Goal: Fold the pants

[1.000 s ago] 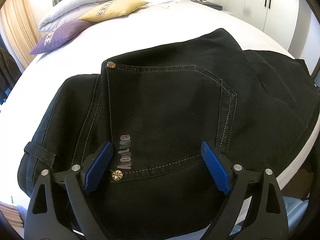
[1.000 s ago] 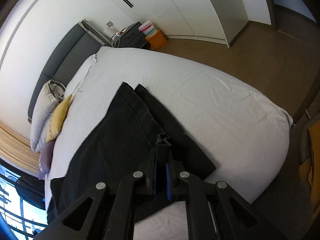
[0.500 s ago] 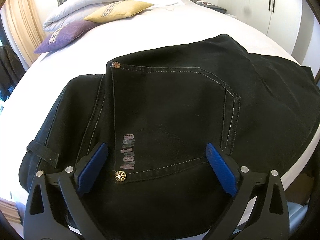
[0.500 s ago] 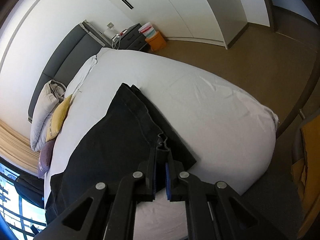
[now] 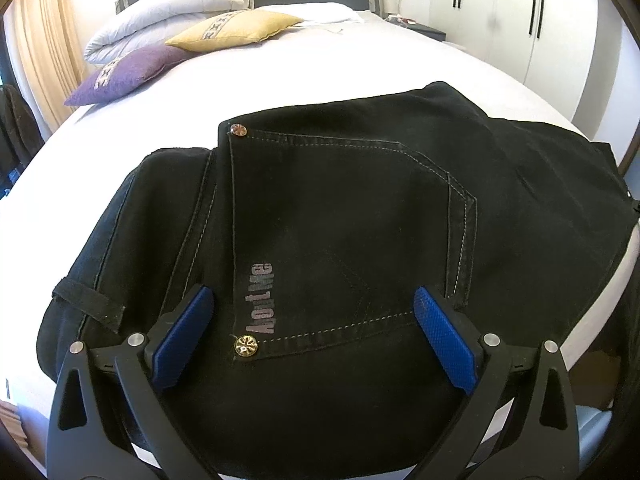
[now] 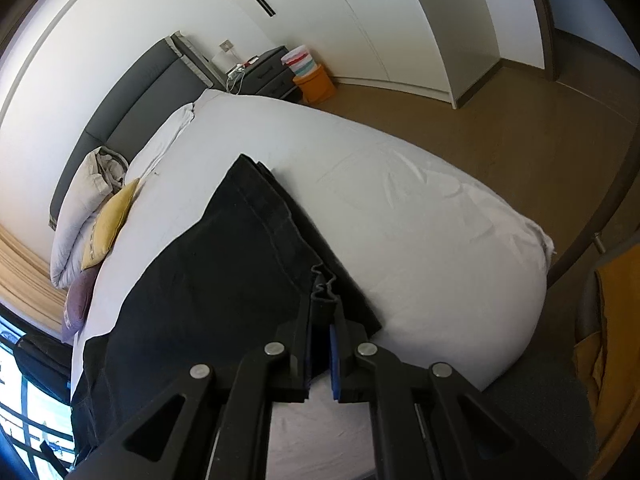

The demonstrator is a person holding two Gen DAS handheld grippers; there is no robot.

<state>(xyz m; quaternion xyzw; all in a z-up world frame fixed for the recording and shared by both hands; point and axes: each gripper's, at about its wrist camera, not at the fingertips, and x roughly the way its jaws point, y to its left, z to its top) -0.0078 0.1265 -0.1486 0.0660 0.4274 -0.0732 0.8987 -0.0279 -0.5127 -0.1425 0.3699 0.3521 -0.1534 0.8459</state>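
Note:
Black jeans lie on the white bed, back pocket and rivets up, waistband toward the left wrist camera. My left gripper is open and empty, its blue pads wide apart just above the pocket area. In the right wrist view the pants stretch across the bed, the legs lying doubled. My right gripper is shut on a bunched edge of the pant legs and holds it lifted above the mattress.
The white bed has yellow and purple cushions and white pillows at the headboard. A dark nightstand and orange bin stand beside it. White wardrobes line the wall. Brown floor lies beyond the bed's edge.
The left gripper has pulled back and risen slightly, still open over the pocket. The right gripper has drawn the held pant leg edge along the bed, sliding the legs toward the headboard side.

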